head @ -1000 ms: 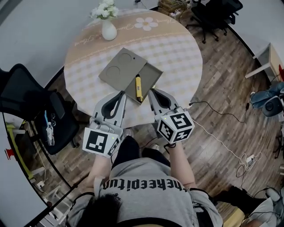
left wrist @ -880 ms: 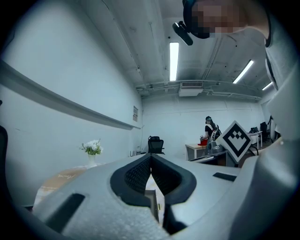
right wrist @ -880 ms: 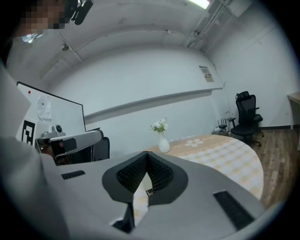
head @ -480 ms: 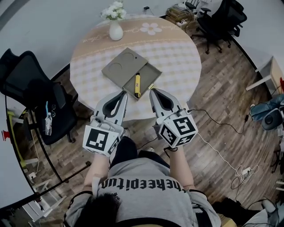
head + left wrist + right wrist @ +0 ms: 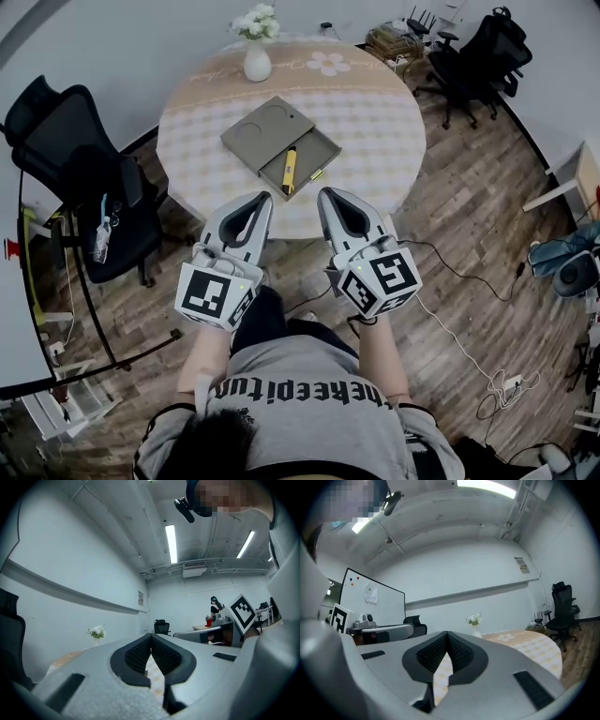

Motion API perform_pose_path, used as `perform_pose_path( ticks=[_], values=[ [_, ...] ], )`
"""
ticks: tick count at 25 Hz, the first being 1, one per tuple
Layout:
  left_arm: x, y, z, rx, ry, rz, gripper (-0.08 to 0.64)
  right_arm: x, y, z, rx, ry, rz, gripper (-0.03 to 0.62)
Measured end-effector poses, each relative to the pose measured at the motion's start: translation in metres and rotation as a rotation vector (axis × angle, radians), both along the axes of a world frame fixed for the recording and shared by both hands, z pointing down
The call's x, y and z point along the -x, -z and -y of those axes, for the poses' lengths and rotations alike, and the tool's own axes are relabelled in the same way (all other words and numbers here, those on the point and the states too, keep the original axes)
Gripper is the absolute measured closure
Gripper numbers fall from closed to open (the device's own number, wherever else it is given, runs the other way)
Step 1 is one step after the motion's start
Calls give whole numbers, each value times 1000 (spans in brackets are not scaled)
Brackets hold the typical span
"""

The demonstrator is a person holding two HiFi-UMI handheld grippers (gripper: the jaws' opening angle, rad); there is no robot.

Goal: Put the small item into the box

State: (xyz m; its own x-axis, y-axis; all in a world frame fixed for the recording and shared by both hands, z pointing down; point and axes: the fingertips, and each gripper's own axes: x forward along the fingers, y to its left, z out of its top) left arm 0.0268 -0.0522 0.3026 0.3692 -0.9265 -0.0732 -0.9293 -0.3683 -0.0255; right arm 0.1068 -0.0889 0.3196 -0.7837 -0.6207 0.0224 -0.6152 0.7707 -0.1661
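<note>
Right gripper [image 5: 330, 197] retreated; item [image 5: 290, 169] (in box [image 5: 319, 148]) lies ahead.

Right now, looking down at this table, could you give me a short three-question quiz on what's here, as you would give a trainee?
1. True or false: the yellow item lies inside the open box.
2. On the round table, where does the vase of flowers stand? A) inside the box B) near the far edge C) right beside the grippers
3. Fill in: the left hand-held gripper and the right hand-held gripper each have jaws that are ____.
Key: 1 true; 2 B; 3 shut.
</note>
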Motion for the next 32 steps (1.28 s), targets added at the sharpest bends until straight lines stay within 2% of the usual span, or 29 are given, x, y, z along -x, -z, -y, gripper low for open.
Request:
perform_pose_path(
  ticks=[6, 15, 32],
  values=[
    [-3, 2, -20, -4, 44, 3, 543, -2, 4, -18, -34, 44, -4, 586],
    [17, 8, -37, -4, 91, 9, 543, 12, 10, -29, -51, 82, 5, 586],
    [55, 15, -58, -19, 44, 11, 543, 38, 18, -54, -93, 20, -2, 586]
  ],
)
